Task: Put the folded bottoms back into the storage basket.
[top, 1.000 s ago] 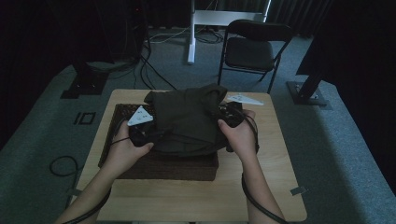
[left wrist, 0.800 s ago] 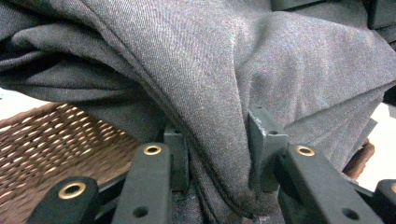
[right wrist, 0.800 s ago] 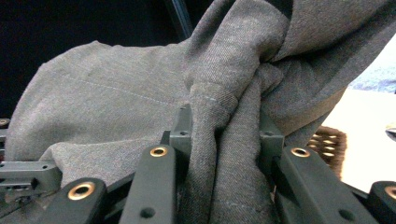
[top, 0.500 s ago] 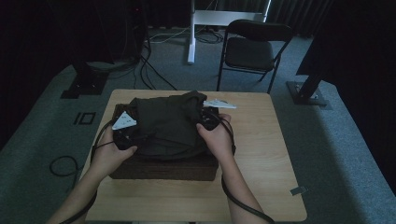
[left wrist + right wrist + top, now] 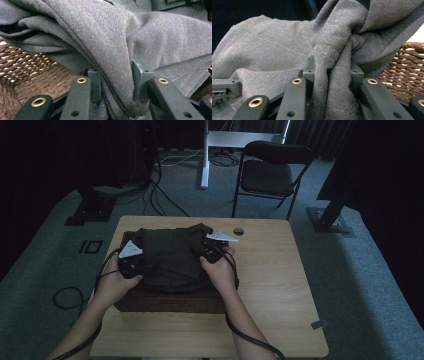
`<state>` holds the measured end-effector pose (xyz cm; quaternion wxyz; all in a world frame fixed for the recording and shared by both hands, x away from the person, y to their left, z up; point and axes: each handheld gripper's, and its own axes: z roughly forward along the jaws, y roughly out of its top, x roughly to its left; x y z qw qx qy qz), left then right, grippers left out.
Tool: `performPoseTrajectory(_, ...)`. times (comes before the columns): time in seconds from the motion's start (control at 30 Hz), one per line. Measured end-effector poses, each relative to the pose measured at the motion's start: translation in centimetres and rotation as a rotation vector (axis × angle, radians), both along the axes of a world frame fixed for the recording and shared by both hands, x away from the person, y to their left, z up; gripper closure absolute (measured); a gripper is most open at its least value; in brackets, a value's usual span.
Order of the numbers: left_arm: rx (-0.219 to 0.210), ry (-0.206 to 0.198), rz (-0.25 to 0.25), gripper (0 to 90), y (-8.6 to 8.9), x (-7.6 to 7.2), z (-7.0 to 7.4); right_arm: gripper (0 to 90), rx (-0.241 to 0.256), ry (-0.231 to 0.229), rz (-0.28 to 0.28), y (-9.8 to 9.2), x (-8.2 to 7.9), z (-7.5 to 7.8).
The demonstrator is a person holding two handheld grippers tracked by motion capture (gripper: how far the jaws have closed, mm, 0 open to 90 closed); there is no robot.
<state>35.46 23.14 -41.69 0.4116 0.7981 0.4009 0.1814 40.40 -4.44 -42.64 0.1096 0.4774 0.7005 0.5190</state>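
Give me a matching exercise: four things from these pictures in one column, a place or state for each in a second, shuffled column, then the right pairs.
Things
1. garment
2. basket
3. chair
4. left gripper

Places or states
A. stands on the floor beyond the table
B. jaws closed on a fold of cloth
C. woven, brown, sits on the table
D. dark, bunched over the basket, held at both sides

Pairs: 1-D, 2-C, 3-A, 4-B
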Motion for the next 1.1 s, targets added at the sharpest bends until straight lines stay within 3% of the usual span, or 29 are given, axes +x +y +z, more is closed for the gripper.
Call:
performPoseTrajectory(0.13, 0.004, 0.018, 0.0, 66.2, 0.1, 0.2, -0.6, 68.6, -0.01, 0.011, 0.001, 0.3, 0.2, -0.8)
performPoseTrajectory(0.33, 0.046, 0.022, -0.006, 66.0, 0.0, 0.5, -0.7, 68.6, 0.001, 0.036, 0.001, 0.4, 0.3, -1.7)
performPoseTrajectory(0.5, 0.035, 0.026, -0.019, 66.0, 0.2, 0.8, -0.9, 68.6, 0.013, 0.046, -0.004, 0.5, 0.4, -2.1)
performPoseTrajectory(0.7, 0.082, 0.042, -0.035, 65.7, -0.4, 1.4, -1.3, 68.6, 0.002, 0.097, 0.002, 0.4, 0.7, -3.4)
performPoseTrajectory(0.93, 0.047, 0.027, -0.039, 65.7, 0.0, 2.1, -2.2, 68.5, 0.027, 0.104, -0.011, 0.2, 1.5, -4.1)
performPoseTrajectory(1.1, 0.049, 0.045, -0.031, 65.6, 0.4, 2.3, -3.5, 68.5, 0.001, 0.128, -0.015, 0.8, 1.7, -4.6)
